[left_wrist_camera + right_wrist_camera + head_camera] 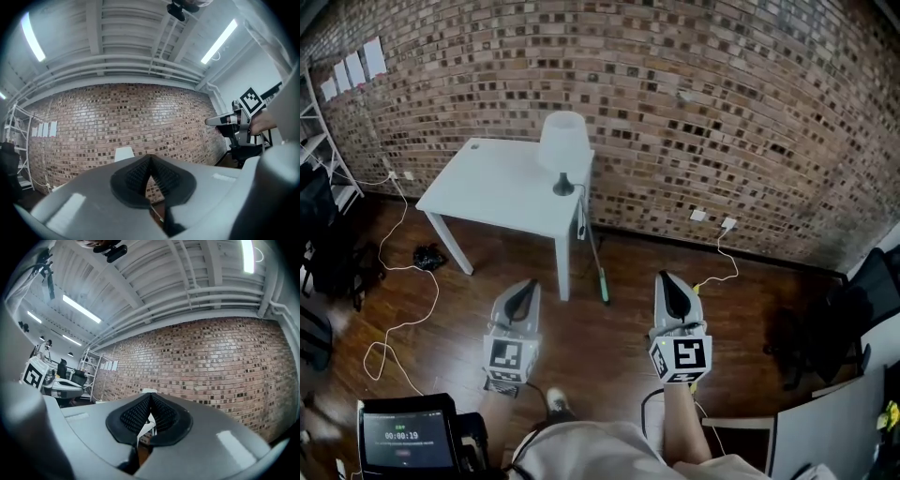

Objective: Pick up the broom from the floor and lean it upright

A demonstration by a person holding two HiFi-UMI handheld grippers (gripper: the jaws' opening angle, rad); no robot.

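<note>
Left hand-held gripper (pixel 526 286): closed, empty | right hand-held gripper (pixel 671 280): closed, empty | broom (pixel 602 281): ahead between them, leaning on table (pixel 487 183)

Bright ceiling tube lights (pixel 218 41), fisheye-bent edges, sharp focus

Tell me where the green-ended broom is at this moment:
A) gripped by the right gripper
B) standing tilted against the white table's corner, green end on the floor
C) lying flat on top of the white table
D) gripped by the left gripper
B: the broom leans at the corner of the white table, with its green end down on the floor.
</note>
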